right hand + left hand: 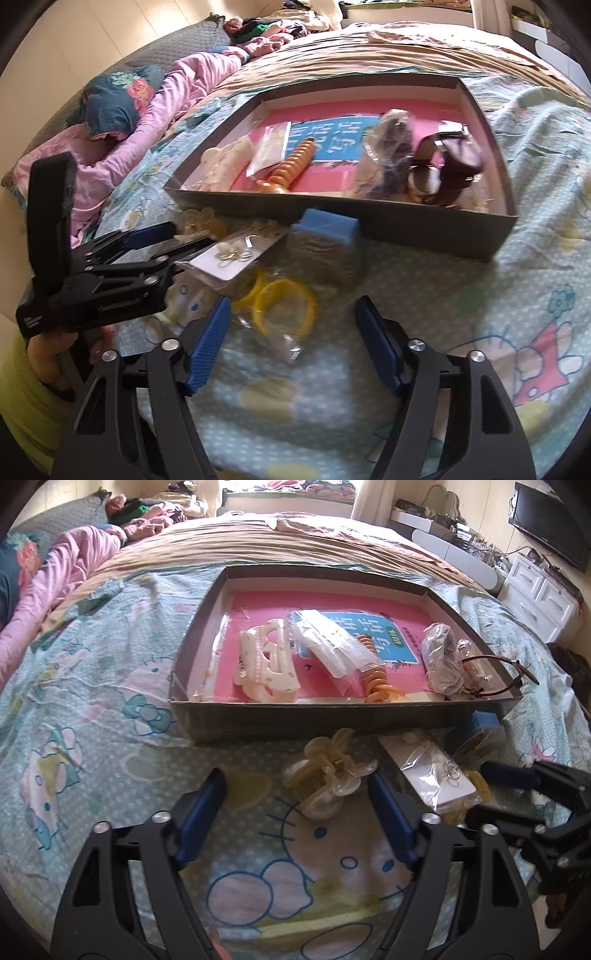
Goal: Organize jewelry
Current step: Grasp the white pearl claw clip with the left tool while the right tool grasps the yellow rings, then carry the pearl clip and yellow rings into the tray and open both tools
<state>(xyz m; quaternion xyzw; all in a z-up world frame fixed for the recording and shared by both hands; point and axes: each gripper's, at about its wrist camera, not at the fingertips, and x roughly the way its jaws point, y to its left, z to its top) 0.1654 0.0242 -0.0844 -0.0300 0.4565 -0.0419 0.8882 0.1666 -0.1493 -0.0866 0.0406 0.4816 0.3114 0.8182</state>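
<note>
A shallow grey box (332,716) (406,221) with a pink book inside lies on the bed. It holds a white hair claw (266,664), clear bags, an orange spiral tie (376,672) (291,166) and a brown cord bracelet (498,672). In front of the box lie a translucent yellow flower claw clip (328,775), a bagged earring card (432,775) (236,254), yellow bangles in a bag (284,306) and a blue box (325,229). My left gripper (295,794) is open just before the flower clip. My right gripper (293,325) is open around the bangles.
The bed has a Hello Kitty sheet (110,701). A pink quilt (55,590) lies at the far left, and pillows and clothes lie at the head. White drawers (535,594) and a TV (546,520) stand at the right.
</note>
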